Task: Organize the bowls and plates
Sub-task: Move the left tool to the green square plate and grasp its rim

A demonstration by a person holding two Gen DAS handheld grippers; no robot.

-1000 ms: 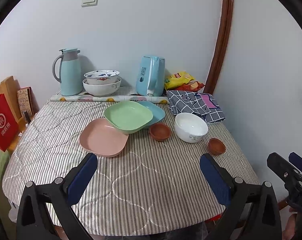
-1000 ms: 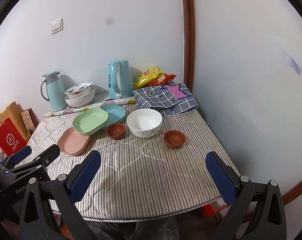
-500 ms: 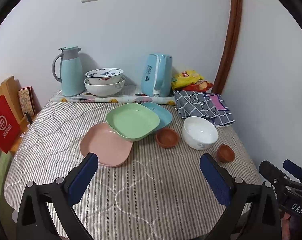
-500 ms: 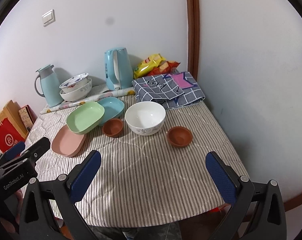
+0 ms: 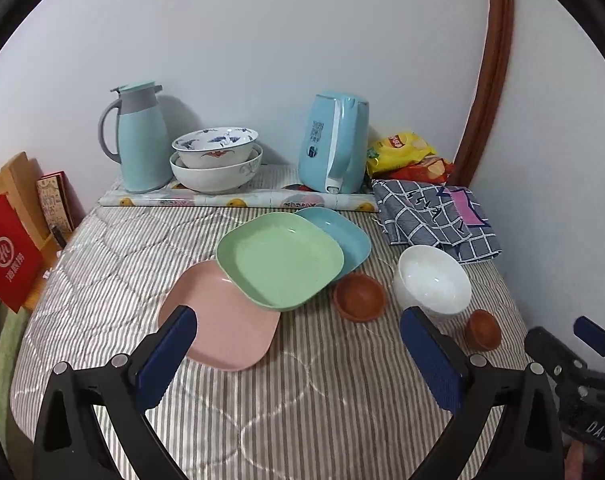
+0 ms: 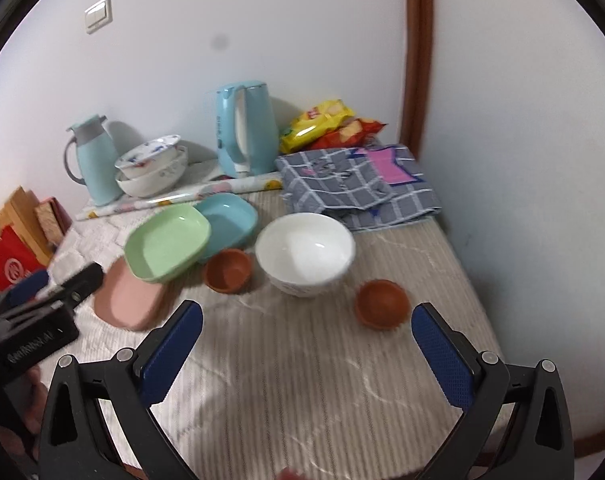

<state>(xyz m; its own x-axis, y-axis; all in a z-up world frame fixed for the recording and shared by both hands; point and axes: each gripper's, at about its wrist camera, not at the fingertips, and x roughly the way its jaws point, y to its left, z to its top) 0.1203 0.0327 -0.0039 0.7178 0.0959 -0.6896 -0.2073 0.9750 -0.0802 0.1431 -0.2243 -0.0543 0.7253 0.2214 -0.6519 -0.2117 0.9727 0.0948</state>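
Observation:
Three square plates overlap mid-table: a green plate (image 5: pixel 280 258) lies on top of a pink plate (image 5: pixel 222 320) and a blue plate (image 5: pixel 342 232). To their right sit a brown bowl (image 5: pixel 359 297), a white bowl (image 5: pixel 433 282) and a second small brown bowl (image 5: pixel 482 329). My left gripper (image 5: pixel 298 356) hangs open above the near table, just short of the pink plate. My right gripper (image 6: pixel 306 348) is open too, with the white bowl (image 6: pixel 305 254) and a brown bowl (image 6: pixel 381 304) just ahead. Both hold nothing.
Along the back wall stand a teal jug (image 5: pixel 136 140), two stacked patterned bowls (image 5: pixel 216 160), a blue kettle (image 5: pixel 334 142), snack bags (image 5: pixel 406 154) and a folded checked cloth (image 5: pixel 434 216). A red bag (image 5: pixel 6 252) and boxes lean at the table's left edge.
Both grippers have moved forward and lower toward the dishes, which now look larger. Nothing on the table has shifted, and both stay open.

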